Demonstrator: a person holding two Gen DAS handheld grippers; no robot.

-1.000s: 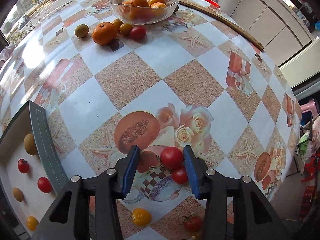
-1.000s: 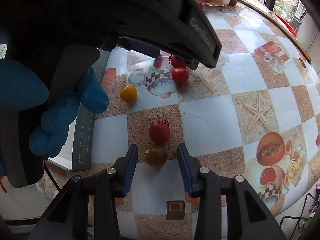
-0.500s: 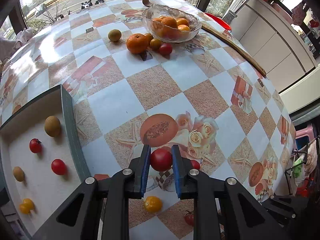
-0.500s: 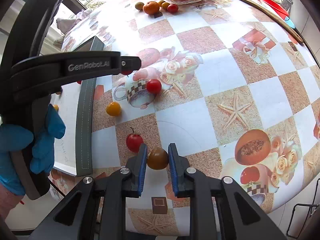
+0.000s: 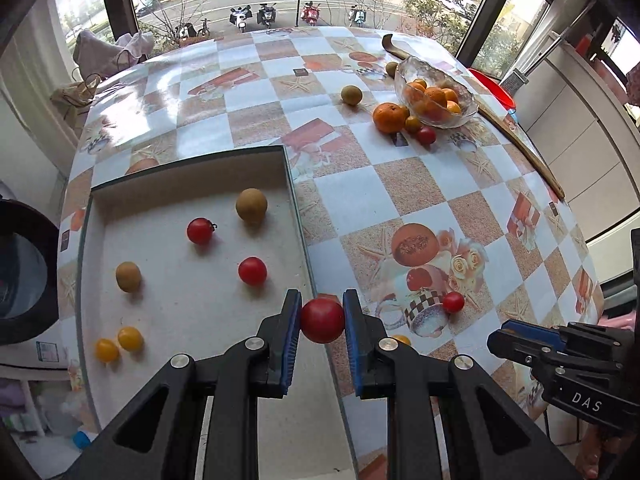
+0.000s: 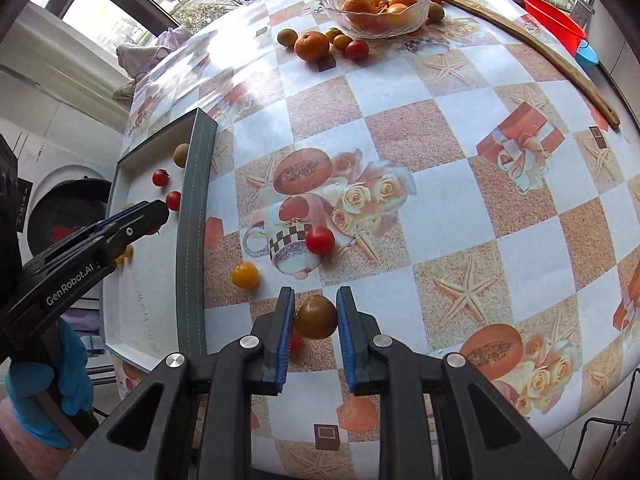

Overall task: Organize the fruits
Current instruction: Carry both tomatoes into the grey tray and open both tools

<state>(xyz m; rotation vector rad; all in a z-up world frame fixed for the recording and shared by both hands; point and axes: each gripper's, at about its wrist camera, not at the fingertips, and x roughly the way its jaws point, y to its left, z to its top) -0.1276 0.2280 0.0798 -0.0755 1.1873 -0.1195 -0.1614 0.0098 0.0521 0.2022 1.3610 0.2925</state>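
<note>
Sunlit window glass and a street of parked scooters sit behind a round table under a checkered tablecloth printed with starfish, melons and roses (image 5: pixel 404 184). Far left, the shallow grey-rimmed tray with a white floor (image 5: pixel 296 208) holds two small red tomatoes, three brownish round fruits or so, and two yellow cherry tomatoes near its front edge. Over the tray's right rim, the left gripper (image 5: pixel 322 320) has its blue pads clamped on a round red tomato (image 5: pixel 322 320), lifted clear of the cloth. Moving right, one small red cherry tomato (image 5: pixel 453 302) rests on the printed teacup. In the right wrist view, the right gripper (image 6: pixel 315 317) pinches a brownish-green tomato (image 6: pixel 316 317), pads tight on both sides, above the cloth just beside the tray; a yellow cherry tomato (image 6: pixel 245 275) lies loose on the cloth nearby. Far back right, a clear glass bowl of oranges (image 5: pixel 436 98) stands, with a large orange (image 5: pixel 389 117) and small fruits just beside it.
</note>
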